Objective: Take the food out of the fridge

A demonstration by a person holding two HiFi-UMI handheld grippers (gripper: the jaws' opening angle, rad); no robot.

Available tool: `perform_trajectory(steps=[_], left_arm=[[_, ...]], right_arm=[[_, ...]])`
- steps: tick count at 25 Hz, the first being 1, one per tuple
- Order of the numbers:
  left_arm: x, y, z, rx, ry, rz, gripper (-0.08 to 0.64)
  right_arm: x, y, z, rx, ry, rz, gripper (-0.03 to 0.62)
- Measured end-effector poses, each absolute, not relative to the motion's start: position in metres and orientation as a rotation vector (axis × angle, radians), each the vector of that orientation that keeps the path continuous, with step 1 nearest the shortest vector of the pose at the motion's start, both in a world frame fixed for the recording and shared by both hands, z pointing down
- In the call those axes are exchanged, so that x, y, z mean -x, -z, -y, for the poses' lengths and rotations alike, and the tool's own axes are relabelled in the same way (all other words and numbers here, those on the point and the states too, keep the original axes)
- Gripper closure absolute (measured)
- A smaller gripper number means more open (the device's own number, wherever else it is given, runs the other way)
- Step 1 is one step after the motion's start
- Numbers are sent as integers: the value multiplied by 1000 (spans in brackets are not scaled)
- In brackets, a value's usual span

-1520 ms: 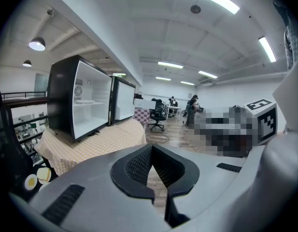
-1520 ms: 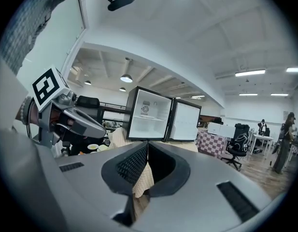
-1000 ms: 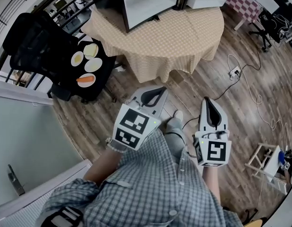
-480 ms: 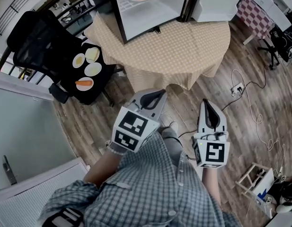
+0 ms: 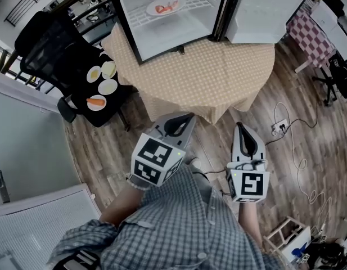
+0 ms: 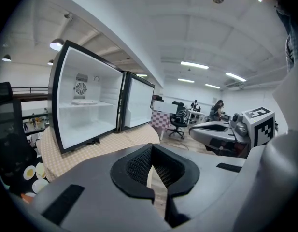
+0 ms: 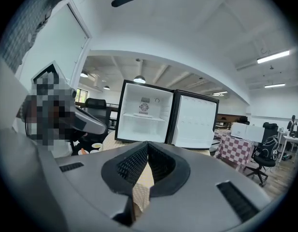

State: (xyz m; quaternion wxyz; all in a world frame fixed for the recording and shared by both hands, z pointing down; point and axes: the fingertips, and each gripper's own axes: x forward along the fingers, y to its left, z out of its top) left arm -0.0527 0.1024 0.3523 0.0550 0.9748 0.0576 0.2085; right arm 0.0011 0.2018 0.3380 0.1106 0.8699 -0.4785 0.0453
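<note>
Round table (image 5: 218, 83) w/ beige checked cloth fills the middle of the head view. A mini fridge (image 5: 134, 35) stands on its far side, its door (image 5: 263, 10) swung fully open to the right and the white interior exposed. To the left of the table, well apart from the fridge, a black chair (image 5: 46, 41) carries four small plates (image 5: 107, 86) on its seat.

Left gripper (image 5: 187, 117) and right gripper (image 5: 240, 127) are held side by side over the wood floor, short of the table edge and nowhere near the fridge. Both point toward it. Each gripper view shows the ribbed pads meeting at the tips w/ nothing between them, so both claws are fully closed and empty.

The task's thing is a white plate (image 5: 166, 7) on the wire shelf inside the fridge, approx. mid-shelf, w/ pinkish-red food (image 5: 165, 8) on it. It's too small to say what kind.

Handling, as a guess: the plate is prob. ceramic, so stiff, slick at the rim, breakable and moderately light. The food looks loose on top and could slide. Best hold is the near rim, pinched flat, w/ the plate kept level while it's drawn straight out over the shelf lip. The jaws need opening first.
</note>
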Motion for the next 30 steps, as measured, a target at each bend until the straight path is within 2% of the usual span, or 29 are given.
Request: perform_trajectory(steps=[17,30], left_arm=[[-1,-353,-108,-2919,-596,-8,557],[-37,-358,-65,-2904,-598,34,555]], right_arm=[[-67,-347,-209,-2485,-90,1531,581],[-102,-353,-170,-2462,-112,1561,581]])
